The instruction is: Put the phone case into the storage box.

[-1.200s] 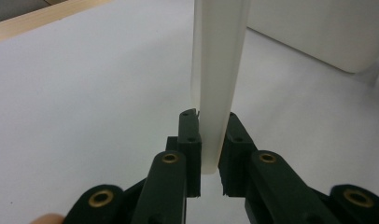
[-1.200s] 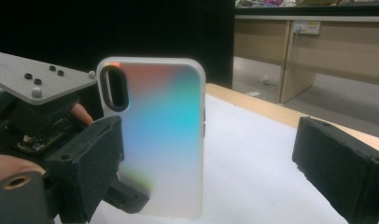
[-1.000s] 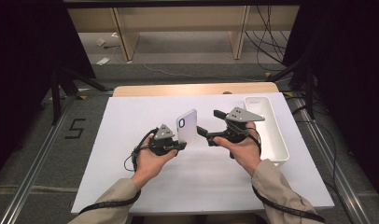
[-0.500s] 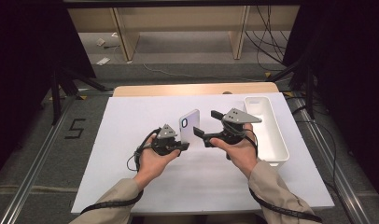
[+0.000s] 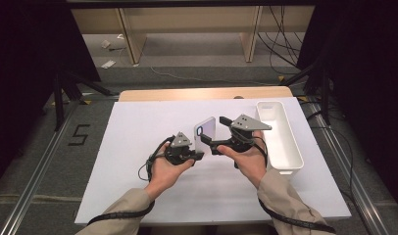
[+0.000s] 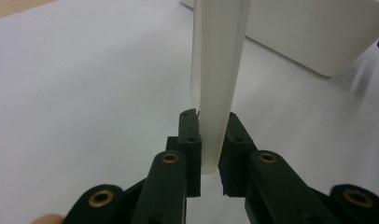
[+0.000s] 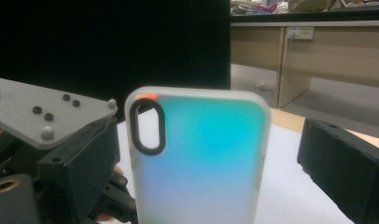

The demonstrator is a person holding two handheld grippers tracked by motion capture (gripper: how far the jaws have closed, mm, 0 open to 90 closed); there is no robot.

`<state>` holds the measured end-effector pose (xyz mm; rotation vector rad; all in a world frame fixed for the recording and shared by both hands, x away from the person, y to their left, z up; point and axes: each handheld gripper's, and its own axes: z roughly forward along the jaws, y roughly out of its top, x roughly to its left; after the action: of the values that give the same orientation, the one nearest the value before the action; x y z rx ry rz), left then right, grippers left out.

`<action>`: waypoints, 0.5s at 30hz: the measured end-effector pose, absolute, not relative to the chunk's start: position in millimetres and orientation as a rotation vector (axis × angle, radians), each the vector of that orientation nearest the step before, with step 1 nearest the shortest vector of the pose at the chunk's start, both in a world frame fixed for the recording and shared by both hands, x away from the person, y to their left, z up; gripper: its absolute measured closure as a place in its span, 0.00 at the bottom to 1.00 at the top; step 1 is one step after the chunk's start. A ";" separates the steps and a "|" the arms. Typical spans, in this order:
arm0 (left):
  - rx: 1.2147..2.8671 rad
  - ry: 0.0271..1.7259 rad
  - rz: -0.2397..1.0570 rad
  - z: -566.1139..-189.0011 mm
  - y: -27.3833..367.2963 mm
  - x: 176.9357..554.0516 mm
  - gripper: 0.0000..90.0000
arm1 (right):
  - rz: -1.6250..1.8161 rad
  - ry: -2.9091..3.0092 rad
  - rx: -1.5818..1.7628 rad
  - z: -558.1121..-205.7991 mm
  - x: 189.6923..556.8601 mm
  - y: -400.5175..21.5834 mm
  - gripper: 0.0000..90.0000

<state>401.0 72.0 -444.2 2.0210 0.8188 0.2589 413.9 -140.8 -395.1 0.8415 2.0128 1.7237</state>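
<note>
A phone case [image 5: 205, 132] with a translucent white rim and a dark oval camera cutout stands upright above the white table sheet [image 5: 138, 127]. My left gripper [image 5: 199, 155] is shut on its lower edge; in the left gripper view both pads press the thin case [image 6: 218, 70] at my left gripper [image 6: 211, 135]. My right gripper [image 5: 214, 143] is close on the case's right side, pointing at it with its jaws apart. In the right gripper view the iridescent blue-green back of the case [image 7: 201, 158] faces me, and one black finger [image 7: 341, 168] stands clear of it at the right.
A long white tray [image 5: 280, 142] lies along the right side of the sheet, just behind my right hand; its wall [image 6: 318, 37] is seen past the case. A bare wooden tabletop strip [image 5: 187, 94] runs behind the sheet. Desks and cables are beyond.
The left gripper has carried the case slightly to the right, closer to the right gripper. The right gripper's jaws now sit beside the case's lower part.
</note>
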 end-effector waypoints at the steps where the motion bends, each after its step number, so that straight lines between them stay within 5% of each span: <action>1: 2.019 0.820 0.257 -444.4 70.8 400.7 0.89 | 1.724 2.010 0.843 -395.2 413.9 -140.3 0.07; 15: 2.028 0.814 0.259 -446.0 59.6 397.6 0.89 | 1.702 1.984 0.875 -397.6 413.4 -136.3 0.10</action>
<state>397.6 59.6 -446.0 2.0281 0.8136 0.2593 413.4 -136.3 -397.6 0.8753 1.9836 1.7021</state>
